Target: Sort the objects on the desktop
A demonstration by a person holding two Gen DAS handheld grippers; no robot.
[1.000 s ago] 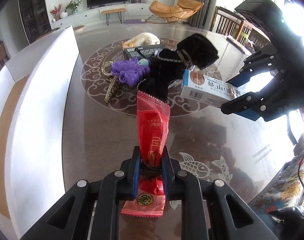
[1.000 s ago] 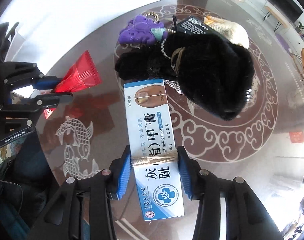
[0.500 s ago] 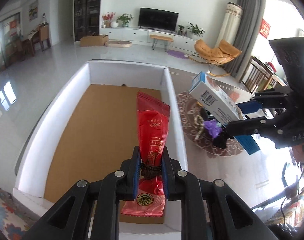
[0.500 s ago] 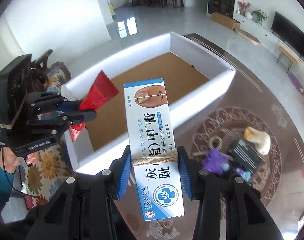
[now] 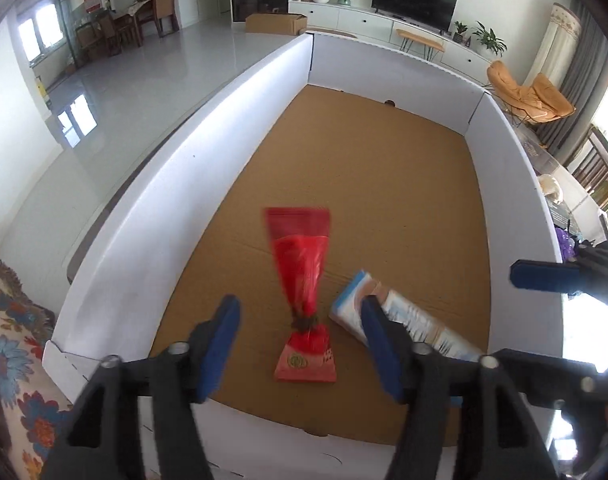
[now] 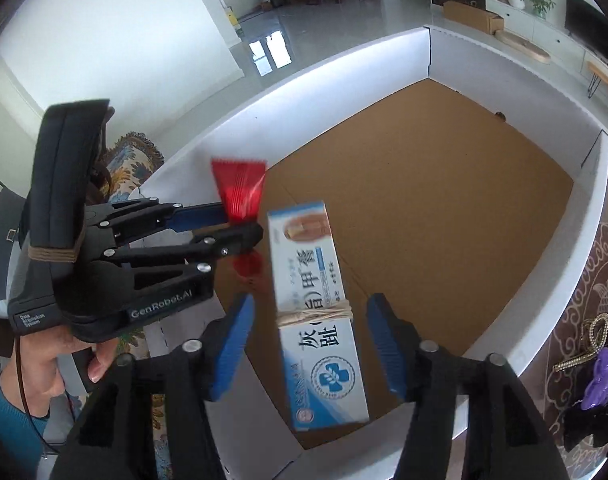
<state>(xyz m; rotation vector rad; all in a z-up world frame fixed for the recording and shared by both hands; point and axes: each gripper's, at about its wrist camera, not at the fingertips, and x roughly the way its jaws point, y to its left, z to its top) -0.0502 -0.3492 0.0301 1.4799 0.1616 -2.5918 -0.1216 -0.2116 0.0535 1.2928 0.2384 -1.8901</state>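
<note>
Both grippers hover over a large white box with a brown cardboard floor (image 5: pixel 384 184). My left gripper (image 5: pixel 299 320) is open; the red snack packet (image 5: pixel 301 280) is blurred between its fingers, loose over the box floor. My right gripper (image 6: pixel 310 320) is open; the blue-and-white cream carton (image 6: pixel 318 308) with a rubber band sits blurred between its fingers, free of them. The carton also shows in the left wrist view (image 5: pixel 400 320), beside the packet. The left gripper appears in the right wrist view (image 6: pixel 143 240) with the packet (image 6: pixel 239 196) by its fingers.
The box's white walls (image 6: pixel 544 280) ring the drop area. On the patterned table to the right lie a purple hair clip (image 6: pixel 602 376), a gold clip (image 6: pixel 588 340) and a black furry item (image 6: pixel 596 424). A floral cushion (image 5: pixel 11 320) is at left.
Both grippers have moved over the box and opened. The red packet and the carton have left the fingers and are dropping into the box.
</note>
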